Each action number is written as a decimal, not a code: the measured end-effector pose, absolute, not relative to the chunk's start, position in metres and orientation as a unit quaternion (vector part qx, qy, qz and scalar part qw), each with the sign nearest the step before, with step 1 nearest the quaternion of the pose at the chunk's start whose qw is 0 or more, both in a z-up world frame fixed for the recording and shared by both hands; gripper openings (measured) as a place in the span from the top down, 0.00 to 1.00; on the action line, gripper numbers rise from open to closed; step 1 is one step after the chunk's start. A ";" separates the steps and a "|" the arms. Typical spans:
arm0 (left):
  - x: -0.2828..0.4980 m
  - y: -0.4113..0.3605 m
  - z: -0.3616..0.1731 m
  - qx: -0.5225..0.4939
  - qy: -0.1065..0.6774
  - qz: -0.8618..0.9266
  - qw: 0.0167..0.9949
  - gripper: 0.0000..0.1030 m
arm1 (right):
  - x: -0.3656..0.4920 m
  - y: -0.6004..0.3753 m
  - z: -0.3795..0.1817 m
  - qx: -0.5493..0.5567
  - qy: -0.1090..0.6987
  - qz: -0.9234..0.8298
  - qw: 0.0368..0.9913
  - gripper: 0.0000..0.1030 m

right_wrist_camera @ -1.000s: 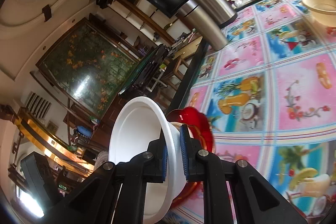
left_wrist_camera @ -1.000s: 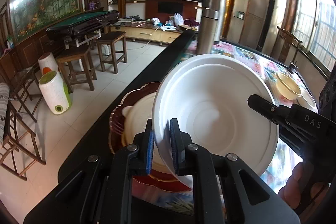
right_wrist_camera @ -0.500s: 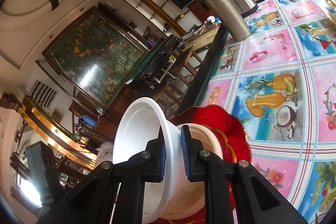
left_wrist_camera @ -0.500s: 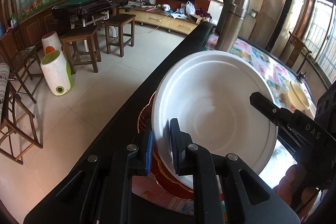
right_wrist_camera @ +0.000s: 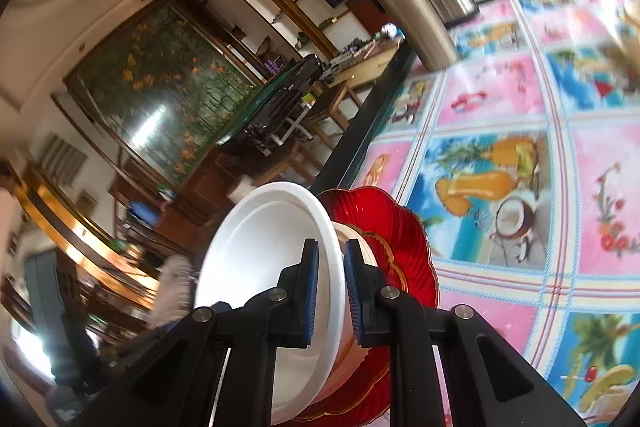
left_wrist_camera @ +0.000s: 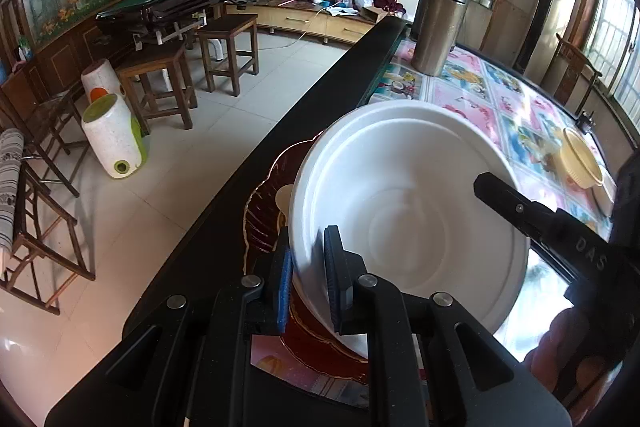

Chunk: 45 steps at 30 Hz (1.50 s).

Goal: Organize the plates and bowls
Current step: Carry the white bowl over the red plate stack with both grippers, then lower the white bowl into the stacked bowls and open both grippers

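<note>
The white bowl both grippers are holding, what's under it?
Under the white bowl sits another white dish, only its edge showing, on a red scalloped plate. The bowl covers the rest of both.

The white bowl [left_wrist_camera: 408, 223] looks like matt foam or moulded pulp, smooth and without shine. Under it, the red plate [right_wrist_camera: 384, 223] is glossy, ribbed translucent plastic or glass with a gilt edge. Beyond the bowl, the thermos jug [left_wrist_camera: 442, 7] is brushed steel with a black plastic top. The tablecloth [right_wrist_camera: 500, 163] is shiny printed vinyl. Left of the bowl, the stools [left_wrist_camera: 160, 83] are dark varnished wood on pale polished floor tiles [left_wrist_camera: 168, 167].
</note>
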State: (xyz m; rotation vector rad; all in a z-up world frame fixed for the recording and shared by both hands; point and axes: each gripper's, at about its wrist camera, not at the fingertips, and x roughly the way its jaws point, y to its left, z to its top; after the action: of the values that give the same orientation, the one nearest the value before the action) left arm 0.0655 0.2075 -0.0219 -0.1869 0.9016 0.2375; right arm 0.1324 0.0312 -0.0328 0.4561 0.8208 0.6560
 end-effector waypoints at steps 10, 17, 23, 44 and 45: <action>0.070 0.203 -0.025 -0.063 0.448 0.129 0.882 0.87 | 0.129 0.038 -0.032 0.172 0.396 0.278 0.858 0.84; 0.069 0.202 -0.024 -0.032 0.443 0.152 0.883 0.86 | 0.126 0.038 -0.030 0.164 0.390 0.273 0.864 0.84; 0.065 0.202 -0.018 -0.015 0.431 0.169 0.886 0.86 | 0.126 0.036 -0.028 0.167 0.387 0.271 0.865 0.84; 0.056 0.171 -0.004 0.017 0.404 0.157 0.901 0.51 | 0.113 0.032 -0.010 0.137 0.340 0.249 0.896 0.79; 0.056 0.171 -0.003 0.018 0.404 0.157 0.901 0.51 | 0.113 0.031 -0.009 0.136 0.338 0.247 0.898 0.78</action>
State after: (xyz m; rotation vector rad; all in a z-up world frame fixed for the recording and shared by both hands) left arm 0.0559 0.1707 -0.0034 0.0367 0.8355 0.3239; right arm 0.1126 0.0309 -0.0089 0.2820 0.7004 0.5121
